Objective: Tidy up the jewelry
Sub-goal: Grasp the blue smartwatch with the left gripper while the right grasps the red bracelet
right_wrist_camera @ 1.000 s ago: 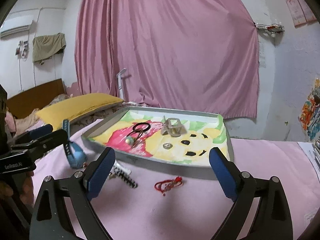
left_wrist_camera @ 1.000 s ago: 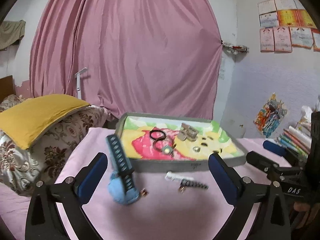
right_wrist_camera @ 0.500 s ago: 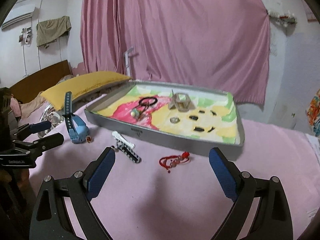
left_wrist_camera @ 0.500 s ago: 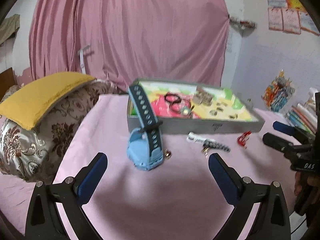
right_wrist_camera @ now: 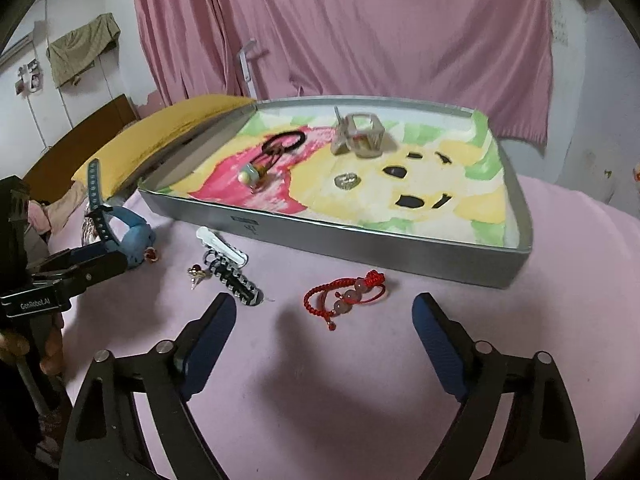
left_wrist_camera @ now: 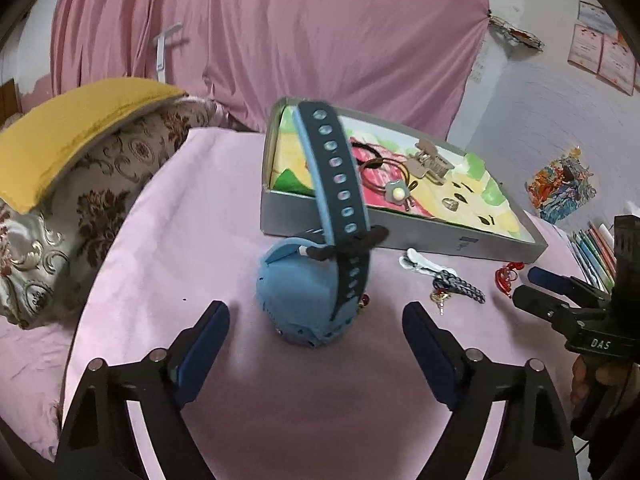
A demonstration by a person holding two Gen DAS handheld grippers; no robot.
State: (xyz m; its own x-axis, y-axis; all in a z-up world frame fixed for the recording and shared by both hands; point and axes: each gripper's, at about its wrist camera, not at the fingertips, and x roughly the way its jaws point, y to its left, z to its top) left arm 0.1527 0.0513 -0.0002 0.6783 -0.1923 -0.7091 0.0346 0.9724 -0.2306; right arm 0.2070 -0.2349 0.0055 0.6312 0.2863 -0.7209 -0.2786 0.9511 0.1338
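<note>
A blue watch [left_wrist_camera: 312, 284] with a dark strap stands on the pink cloth, just ahead of my open, empty left gripper [left_wrist_camera: 316, 320]. It also shows in the right wrist view [right_wrist_camera: 128, 236]. A red beaded bracelet [right_wrist_camera: 344, 294] lies just ahead of my open, empty right gripper [right_wrist_camera: 324, 320]. A white hair clip [right_wrist_camera: 220, 246] and a black-and-white patterned clip [right_wrist_camera: 236, 280] lie left of the bracelet. The grey tray [right_wrist_camera: 360, 240] holds a black hair tie [right_wrist_camera: 282, 144], a grey claw clip [right_wrist_camera: 358, 136] and a ring [right_wrist_camera: 347, 180].
A yellow pillow [left_wrist_camera: 68, 128] on floral cushions [left_wrist_camera: 80, 208] lies left of the table. A pink curtain [left_wrist_camera: 280, 40] hangs behind. Books [left_wrist_camera: 596, 248] stand at the right. A small gold charm [right_wrist_camera: 197, 272] lies by the clips.
My left gripper has moved in close to the blue watch. My right gripper has moved closer to the red bracelet and the tray.
</note>
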